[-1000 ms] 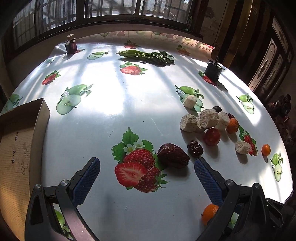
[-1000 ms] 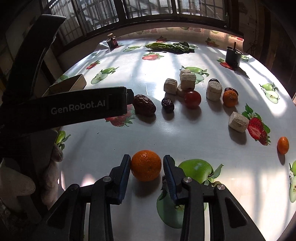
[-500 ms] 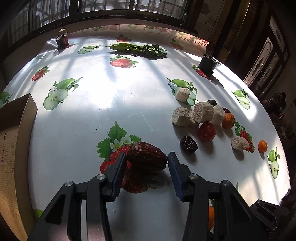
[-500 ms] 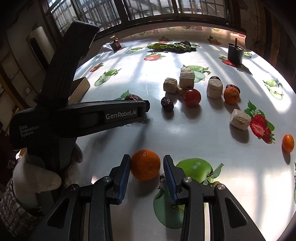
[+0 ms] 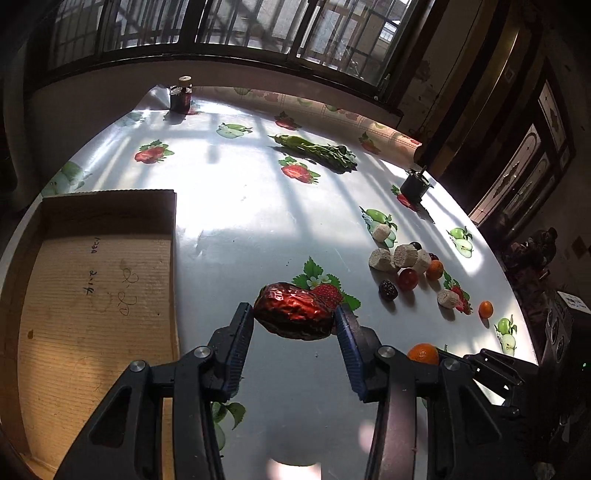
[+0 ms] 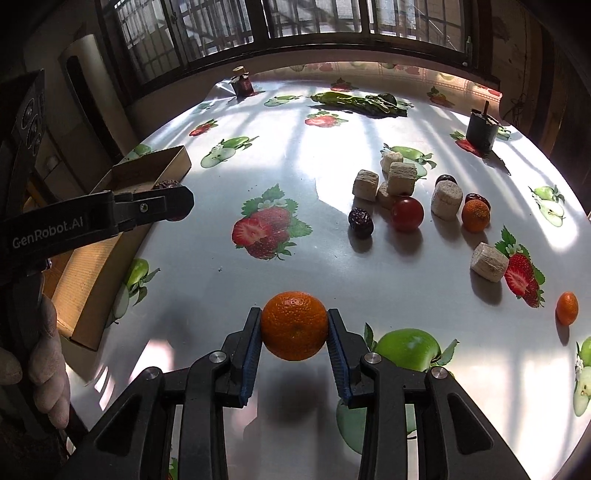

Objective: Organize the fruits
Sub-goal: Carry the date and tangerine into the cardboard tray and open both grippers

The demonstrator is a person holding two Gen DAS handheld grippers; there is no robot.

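Box (image 5: pixel 99 295) at 9 o'clock holds no fruit. Left gripper (image 5: pixel 294 325) clamps the date (image 5: pixel 293 312), lifted clear; right gripper (image 6: pixel 294 334) clamps the orange (image 6: pixel 294 325). Other fruits remain at 2 o'clock, unsorted.

A round table (image 5: pixel 258 221) is covered by a glossy fruit-printed cloth. Barred windows (image 6: pixel 314 18) are set behind it, and striped sunlight is cast across the top. Dark wooden doors (image 5: pixel 535 155) are seen rightward.
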